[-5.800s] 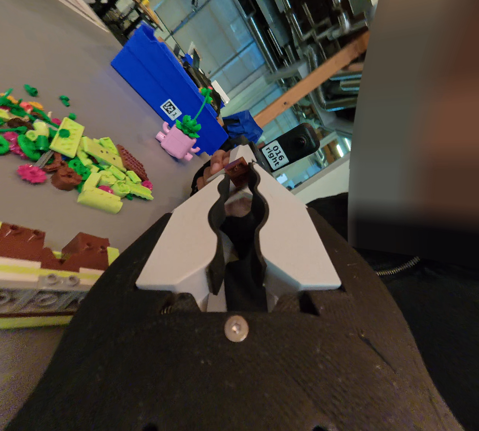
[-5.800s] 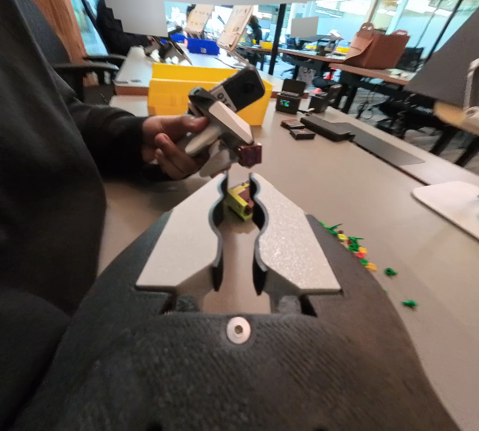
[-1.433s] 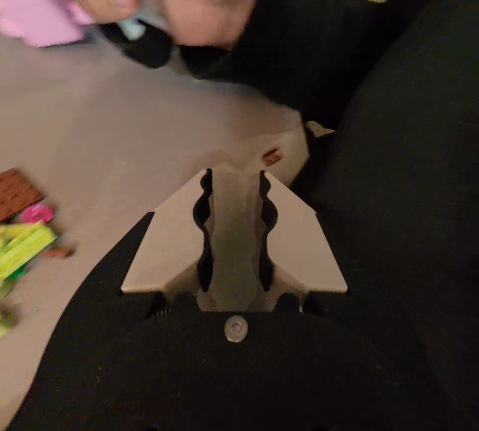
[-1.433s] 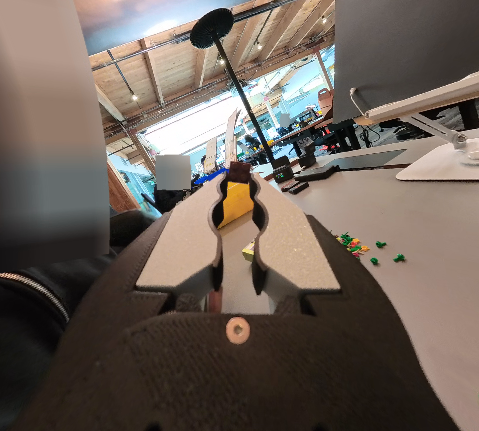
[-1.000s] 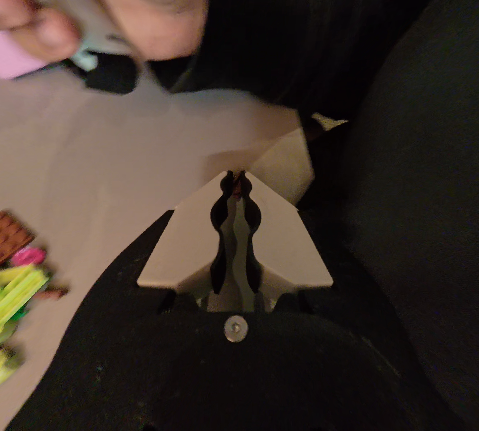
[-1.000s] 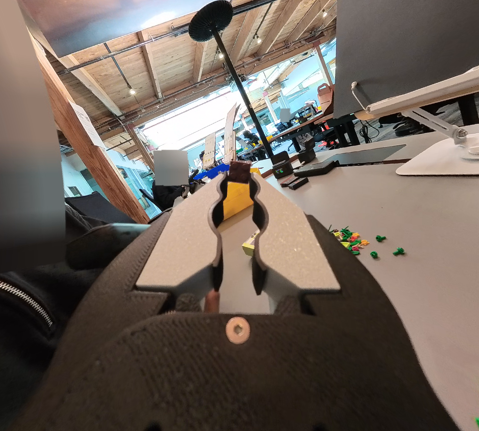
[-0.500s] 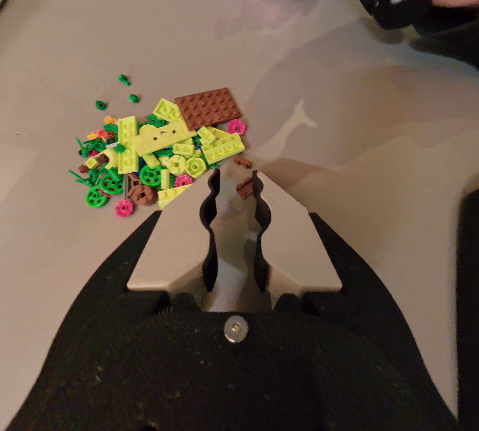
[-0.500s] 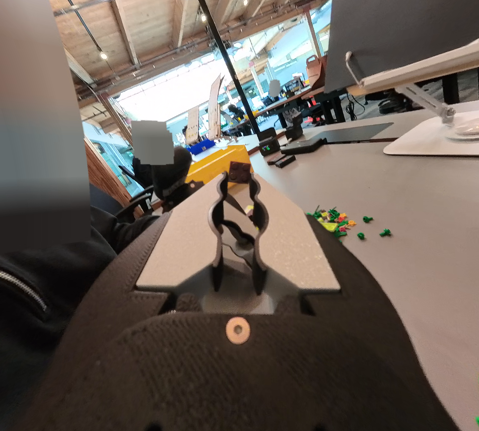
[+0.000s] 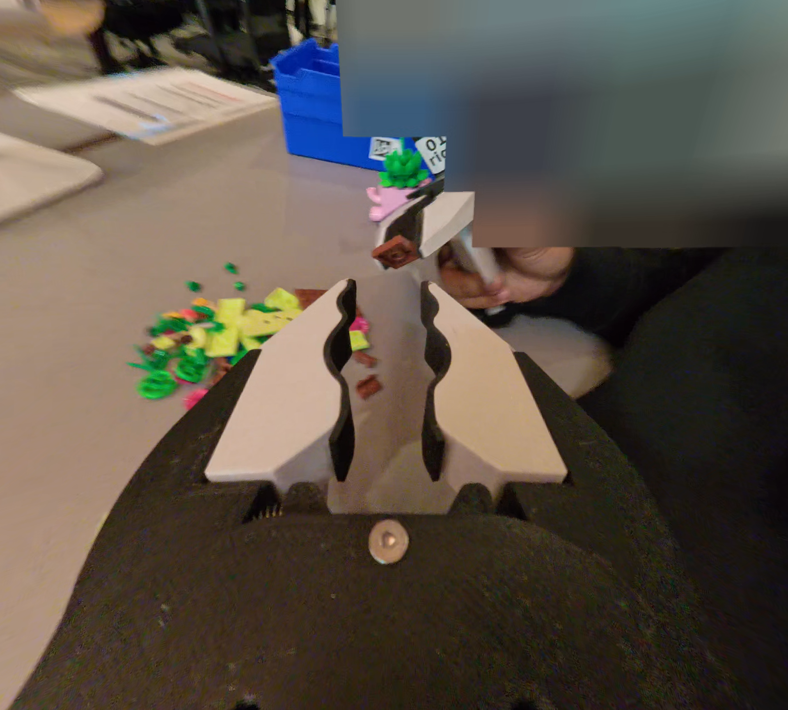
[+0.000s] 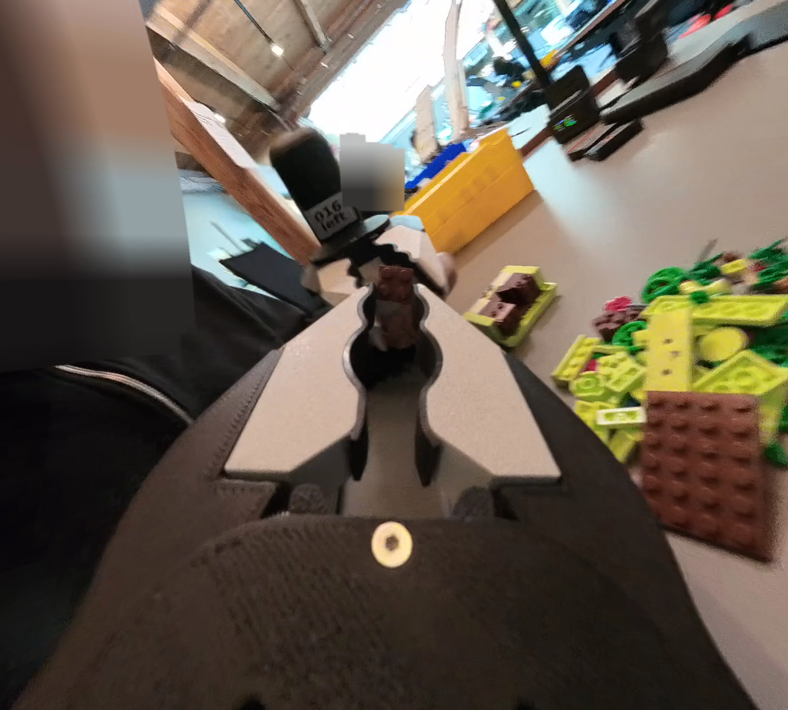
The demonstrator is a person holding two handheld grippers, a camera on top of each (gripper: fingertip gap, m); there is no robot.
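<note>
Above, the left tool [image 9: 388, 288] hangs with jaws wide apart and empty over the grey tabletop [image 9: 128, 254], a small brown piece [image 9: 369, 386] lying between its fingers. Just ahead, the right tool [image 10: 392, 292] is clamped on a brown brick [image 10: 396, 305]; a heap of green bricks [image 10: 682, 348] lies to its right.

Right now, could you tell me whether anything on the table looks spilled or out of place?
Only the toy bricks: they lie in a loose heap on the grey table, with green bits strayed beyond it. The right gripper pinches a brown brick; nothing looks damaged.
</note>
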